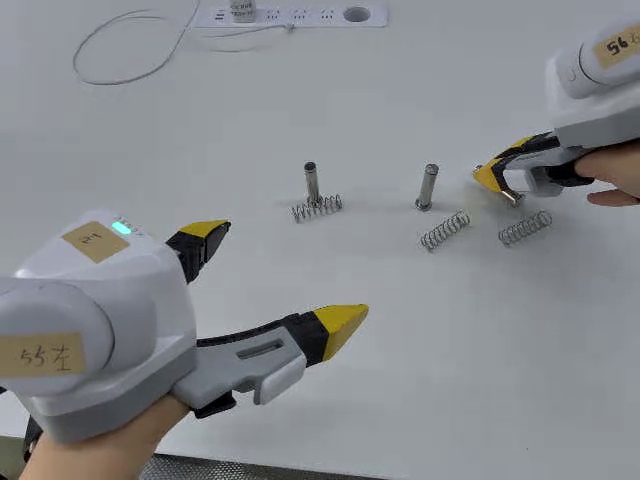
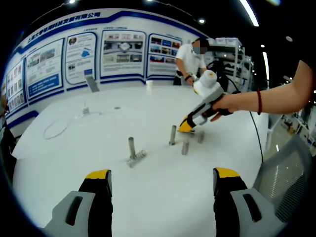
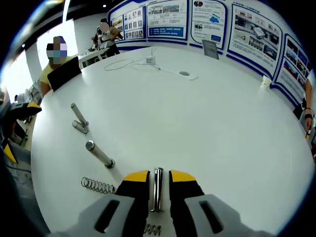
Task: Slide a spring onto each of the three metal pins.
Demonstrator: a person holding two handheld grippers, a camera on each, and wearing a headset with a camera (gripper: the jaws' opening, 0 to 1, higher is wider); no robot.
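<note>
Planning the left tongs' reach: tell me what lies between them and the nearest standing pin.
In the head view, one spring lies at that pin's foot, facing the left tongs; otherwise bare table.

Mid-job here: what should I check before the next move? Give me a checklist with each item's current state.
1. Right gripper shut on the third slim metal pin: ok.
2. Left gripper open and holding nothing: ok.
3. Left upright metal pin and middle upright metal pin standing on the white table: ok.
4. Three steel coil springs lying loose: first spring, second spring, third spring: ok.
5. A spring on each pin: not ok, none threaded yet.
6. Held pin's foot resting on the table: cannot tell.
</note>
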